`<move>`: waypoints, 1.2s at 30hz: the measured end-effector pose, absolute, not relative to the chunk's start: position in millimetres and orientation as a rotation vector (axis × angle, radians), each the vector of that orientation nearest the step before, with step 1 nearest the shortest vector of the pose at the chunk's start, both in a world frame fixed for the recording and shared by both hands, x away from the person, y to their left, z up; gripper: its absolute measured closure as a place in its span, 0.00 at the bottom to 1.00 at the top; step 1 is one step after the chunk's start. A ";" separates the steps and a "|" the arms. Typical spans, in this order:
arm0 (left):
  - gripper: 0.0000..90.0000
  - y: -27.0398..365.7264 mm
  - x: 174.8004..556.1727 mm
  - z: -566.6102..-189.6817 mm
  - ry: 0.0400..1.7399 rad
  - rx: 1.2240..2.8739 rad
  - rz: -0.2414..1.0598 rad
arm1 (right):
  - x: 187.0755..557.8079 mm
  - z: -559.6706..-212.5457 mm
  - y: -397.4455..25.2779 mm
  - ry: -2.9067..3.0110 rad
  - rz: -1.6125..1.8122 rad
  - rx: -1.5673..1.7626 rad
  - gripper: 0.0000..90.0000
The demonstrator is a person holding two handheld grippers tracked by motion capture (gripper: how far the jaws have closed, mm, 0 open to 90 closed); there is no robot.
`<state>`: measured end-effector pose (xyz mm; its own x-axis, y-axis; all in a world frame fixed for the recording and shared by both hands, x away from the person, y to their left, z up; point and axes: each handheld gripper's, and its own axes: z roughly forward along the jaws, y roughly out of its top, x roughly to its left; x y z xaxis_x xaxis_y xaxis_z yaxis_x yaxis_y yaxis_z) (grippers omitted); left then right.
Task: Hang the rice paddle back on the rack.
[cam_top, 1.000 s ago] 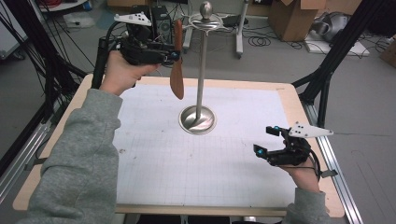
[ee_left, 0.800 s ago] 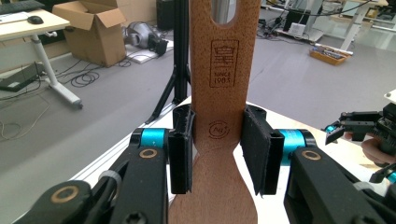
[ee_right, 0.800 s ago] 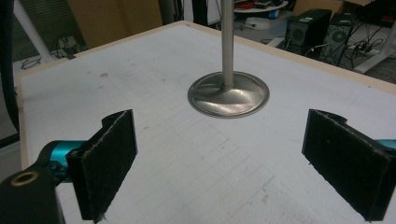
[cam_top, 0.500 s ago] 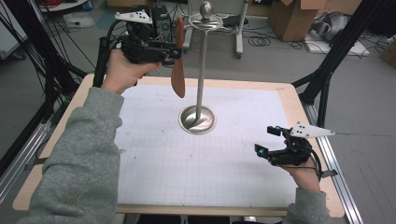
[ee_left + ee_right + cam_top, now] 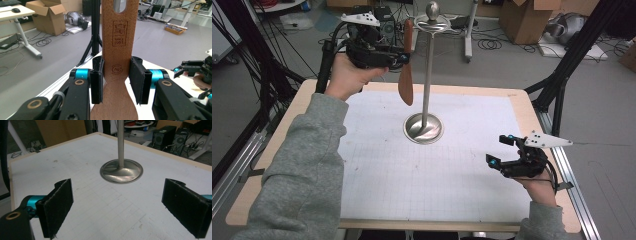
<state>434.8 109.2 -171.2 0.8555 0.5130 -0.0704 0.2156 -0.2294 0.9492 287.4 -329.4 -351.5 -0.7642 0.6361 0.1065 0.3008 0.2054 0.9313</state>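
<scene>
Two hand-held tongs are at work over a pale wooden worktop covered by a white gridded mat. At the far left edge of the worktop, the left tongs are raised well above the surface and clamp a wooden spatula by its handle. The spatula hangs upright, handle up and rounded blade pointing down, with the blade end clear of the mat. In the left gripper view, the black pads press against both edges of the spatula just where the handle narrows above the blade; a burned-in stamp and a slotted hanging hole show higher up the handle. Just beside the spatula, to its right in the high view, stands a tall metal stand: a slim upright pole with a ball on top, small side hooks near the top, and a round shiny base resting on the mat near the middle of the worktop. The spatula's top is near the hooks; whether it touches them cannot be told. The right tongs hover low near the right edge of the worktop, well apart from the stand, spread wide and gripping nothing. In the right gripper view, the stand's base sits ahead between the parted pads.
</scene>
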 end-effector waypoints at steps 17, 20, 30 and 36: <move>0.72 103.0 439.5 -176.2 0.562 1.828 0.301 | 287.9 -351.8 -329.3 2.184 1.573 0.878 0.10; 0.72 102.3 439.9 -176.5 0.563 1.828 0.301 | 287.8 -351.8 -329.4 2.183 1.573 0.878 0.10; 0.65 102.0 438.5 -175.6 0.576 1.779 0.321 | 287.0 -351.4 -330.9 2.178 1.580 0.880 0.10; 0.50 107.6 434.6 -178.3 0.552 1.766 0.342 | 285.7 -350.3 -333.3 2.167 1.583 0.877 0.10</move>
